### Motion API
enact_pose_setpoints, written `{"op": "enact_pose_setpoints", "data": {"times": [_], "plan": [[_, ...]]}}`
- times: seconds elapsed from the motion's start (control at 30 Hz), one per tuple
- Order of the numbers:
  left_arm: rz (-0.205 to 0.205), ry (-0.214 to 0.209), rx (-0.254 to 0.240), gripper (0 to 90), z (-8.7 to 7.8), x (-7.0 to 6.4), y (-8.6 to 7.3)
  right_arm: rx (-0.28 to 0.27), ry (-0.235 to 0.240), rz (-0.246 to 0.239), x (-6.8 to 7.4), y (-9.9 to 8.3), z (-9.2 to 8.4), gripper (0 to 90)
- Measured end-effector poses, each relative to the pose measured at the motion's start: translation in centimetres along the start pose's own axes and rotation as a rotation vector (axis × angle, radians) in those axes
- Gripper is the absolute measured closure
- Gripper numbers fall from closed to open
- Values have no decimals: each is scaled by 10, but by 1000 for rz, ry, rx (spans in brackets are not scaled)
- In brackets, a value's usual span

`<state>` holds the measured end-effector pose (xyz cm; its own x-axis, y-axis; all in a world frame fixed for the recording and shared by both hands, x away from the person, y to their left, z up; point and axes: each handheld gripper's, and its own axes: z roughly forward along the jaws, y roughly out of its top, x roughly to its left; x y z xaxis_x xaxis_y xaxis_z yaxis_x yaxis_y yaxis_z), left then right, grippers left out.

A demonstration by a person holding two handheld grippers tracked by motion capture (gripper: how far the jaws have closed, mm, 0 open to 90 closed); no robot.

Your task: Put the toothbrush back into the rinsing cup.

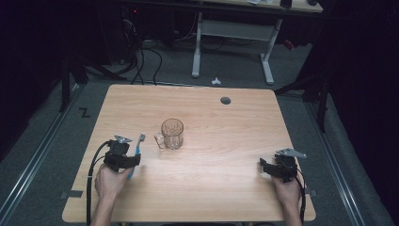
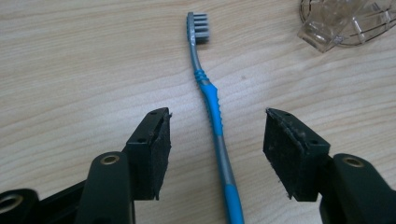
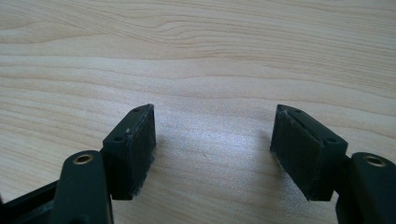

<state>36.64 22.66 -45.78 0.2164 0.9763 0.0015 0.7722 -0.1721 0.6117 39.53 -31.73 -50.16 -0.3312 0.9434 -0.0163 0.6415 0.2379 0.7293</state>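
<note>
High view: clear glass mug [image 1: 172, 133] stands empty beside the toothbrush [image 1: 135, 154]; both grippers' fingers are released.

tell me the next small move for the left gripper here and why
Probably close the left gripper on the toothbrush. The blue handle lies flat on the table, centred between open pads that do not touch it. The glass mug stands just beyond, perhaps its destination.

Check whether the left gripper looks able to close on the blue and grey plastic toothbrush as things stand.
Probably yes: the blue and grey plastic toothbrush lies flat on the table between the open left gripper pads, untouched, nothing blocking.
</note>
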Motion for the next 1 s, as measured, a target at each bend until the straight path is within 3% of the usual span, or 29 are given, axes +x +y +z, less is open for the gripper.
{"op": "enact_pose_setpoints", "data": {"times": [0.63, 1.0], "plan": [[-9, -14, 73, 483, 15, 0, 31, -1, 2, 2, 0, 0, 0, 311], [-23, -7, 124, 497, 26, 1, 37, -2, 4, 2, -1, 0, 0, 310]]}}
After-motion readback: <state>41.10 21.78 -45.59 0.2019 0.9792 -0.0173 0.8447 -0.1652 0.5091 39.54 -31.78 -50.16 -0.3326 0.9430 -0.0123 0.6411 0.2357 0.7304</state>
